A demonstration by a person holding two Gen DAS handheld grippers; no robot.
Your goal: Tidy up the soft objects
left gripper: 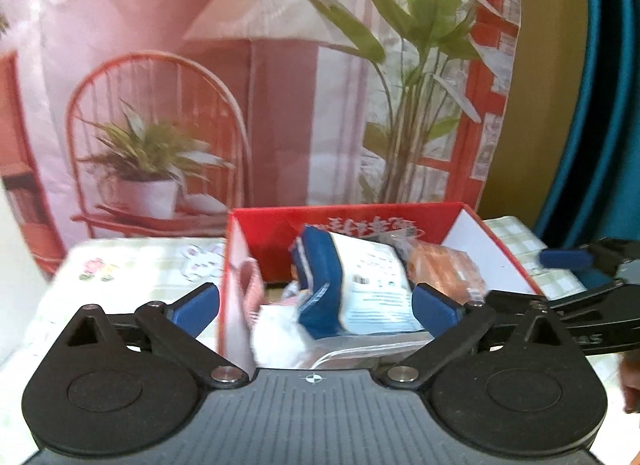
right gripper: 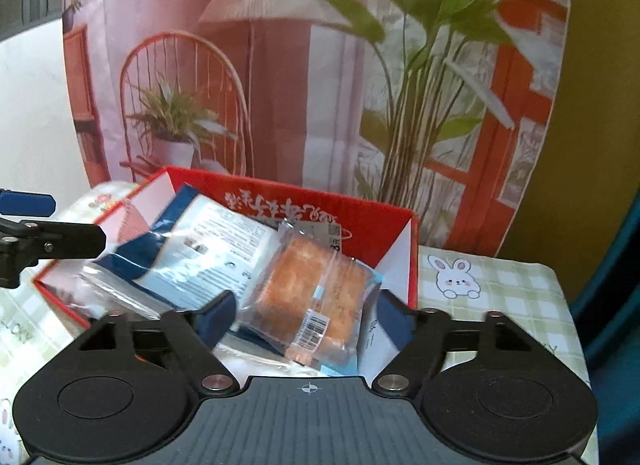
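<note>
A red cardboard box [left gripper: 344,221] [right gripper: 384,225] stands open on the table, filled with soft packets. A blue-and-white packet [left gripper: 360,285] [right gripper: 216,249] leans inside it. An orange bread in clear wrap [right gripper: 316,305] [left gripper: 440,269] lies on top at the box's right side. A pink-and-white cloth piece [left gripper: 252,285] rests against the left wall, with something white and soft [left gripper: 280,337] beside it. My left gripper [left gripper: 316,307] is open above the near left of the box, its left pad outside the wall. My right gripper [right gripper: 306,321] is open over the bread, with its pads clear of the wrap.
The table wears a green checked cloth [right gripper: 500,293] [left gripper: 132,265] with rabbit prints. Close behind the box hangs a printed backdrop [left gripper: 260,85] of a chair, lamp and plants. A blue surface [left gripper: 608,105] rises at the far right. The other gripper's blue pad [left gripper: 564,259] [right gripper: 28,203] shows at each view's edge.
</note>
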